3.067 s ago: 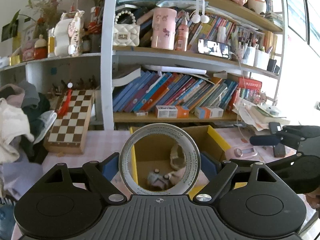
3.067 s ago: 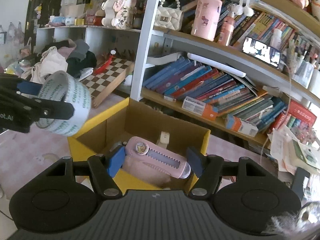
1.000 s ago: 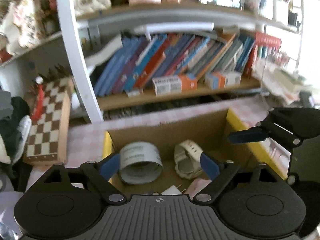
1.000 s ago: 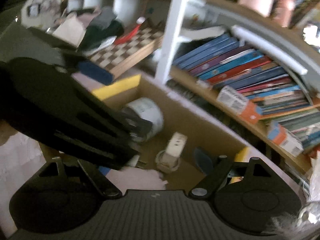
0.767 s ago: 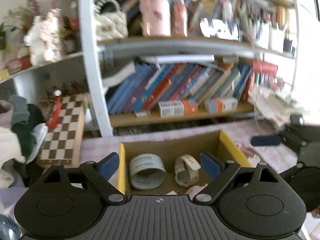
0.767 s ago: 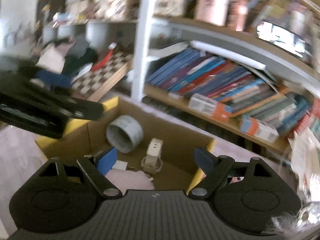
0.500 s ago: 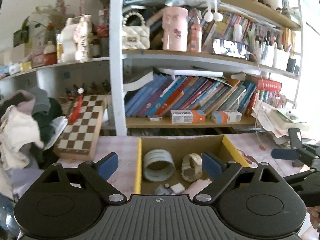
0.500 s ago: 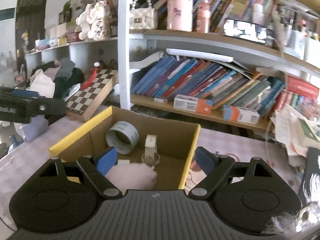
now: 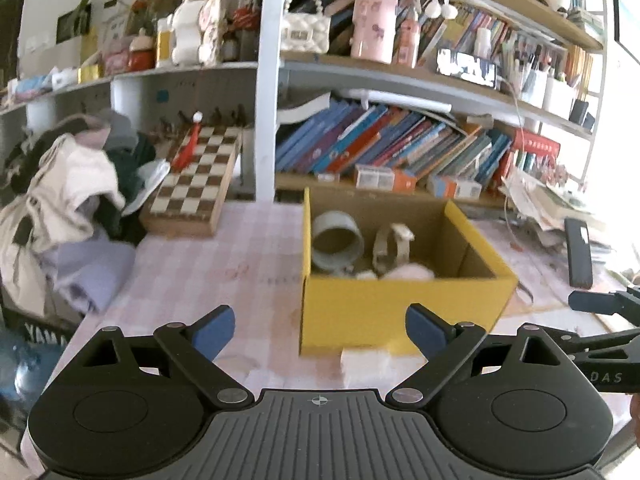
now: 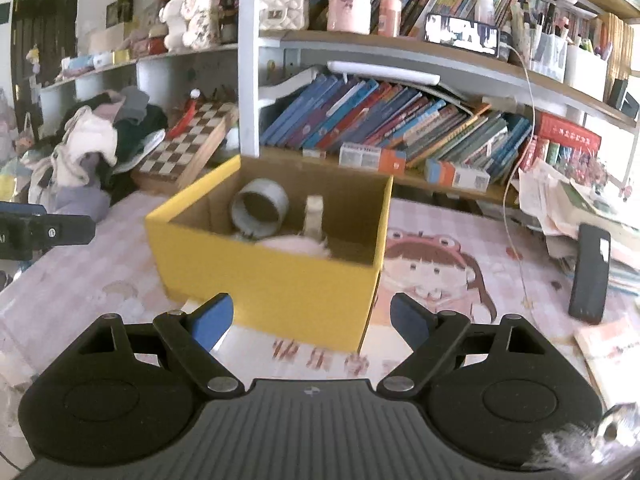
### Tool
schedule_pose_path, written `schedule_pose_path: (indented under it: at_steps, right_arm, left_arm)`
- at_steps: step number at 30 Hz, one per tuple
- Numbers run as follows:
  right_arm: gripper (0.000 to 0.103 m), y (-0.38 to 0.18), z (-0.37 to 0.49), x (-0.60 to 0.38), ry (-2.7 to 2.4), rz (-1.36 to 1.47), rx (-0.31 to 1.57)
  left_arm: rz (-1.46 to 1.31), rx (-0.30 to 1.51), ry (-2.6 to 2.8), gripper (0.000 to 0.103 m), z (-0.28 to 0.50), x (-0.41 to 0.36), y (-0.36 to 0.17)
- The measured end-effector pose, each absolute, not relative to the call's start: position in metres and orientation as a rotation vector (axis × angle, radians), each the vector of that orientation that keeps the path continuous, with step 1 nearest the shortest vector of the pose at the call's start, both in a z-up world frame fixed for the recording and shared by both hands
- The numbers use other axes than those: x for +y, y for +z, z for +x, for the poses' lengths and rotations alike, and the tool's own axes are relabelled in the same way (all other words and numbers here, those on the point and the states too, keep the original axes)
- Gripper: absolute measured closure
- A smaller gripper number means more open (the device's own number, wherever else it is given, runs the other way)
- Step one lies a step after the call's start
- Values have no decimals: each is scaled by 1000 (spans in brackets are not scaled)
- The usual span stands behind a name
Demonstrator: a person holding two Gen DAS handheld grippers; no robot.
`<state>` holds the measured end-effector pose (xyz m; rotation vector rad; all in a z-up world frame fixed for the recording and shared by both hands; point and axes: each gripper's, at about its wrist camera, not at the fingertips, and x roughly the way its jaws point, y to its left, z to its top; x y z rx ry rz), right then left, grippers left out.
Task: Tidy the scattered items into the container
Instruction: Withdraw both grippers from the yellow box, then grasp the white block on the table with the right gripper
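both sets of jaws spread, nothing between. left gripper [image 9: 318, 330] and right gripper [image 10: 311, 320] low in frame, facing yellow box [image 9: 400, 312] mid-frame. tape roll [image 9: 337, 240] inside. next target likely white pad [image 9: 366, 362] on tabletop [image 9: 224, 264] touching box front; approach low, pinch edges.

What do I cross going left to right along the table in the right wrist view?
Clothes pile → chessboard → yellow box, with the tape roll in it → cartoon girl print on the tablecloth → black phone.
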<state>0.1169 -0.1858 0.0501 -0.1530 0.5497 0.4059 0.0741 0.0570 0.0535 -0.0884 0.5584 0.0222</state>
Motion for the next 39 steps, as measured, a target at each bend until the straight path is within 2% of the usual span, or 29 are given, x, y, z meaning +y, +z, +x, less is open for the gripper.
schedule_pose_path:
  at_steps: [11, 15, 26, 31, 36, 39]
  right_arm:
    - [18, 35, 93, -165, 414, -180, 658]
    - [18, 30, 95, -152, 438, -174, 713]
    - [18, 15, 116, -108, 470, -194, 854]
    - [21, 5, 131, -84, 486, -228, 889]
    - [33, -8, 147, -60, 498, -264, 897]
    - [34, -16, 155, -48, 504, -291, 896]
  left_arm:
    - [-123, 640, 128, 9, 34, 83, 25]
    - [-141, 649, 158, 5, 20, 87, 15]
    - [-34, 685, 149, 4, 12, 54, -20]
    - [60, 655, 142, 3, 6, 44, -21]
    - [43, 663, 189, 2, 0, 55, -24]
    - [15, 666, 217, 2, -2, 63, -25]
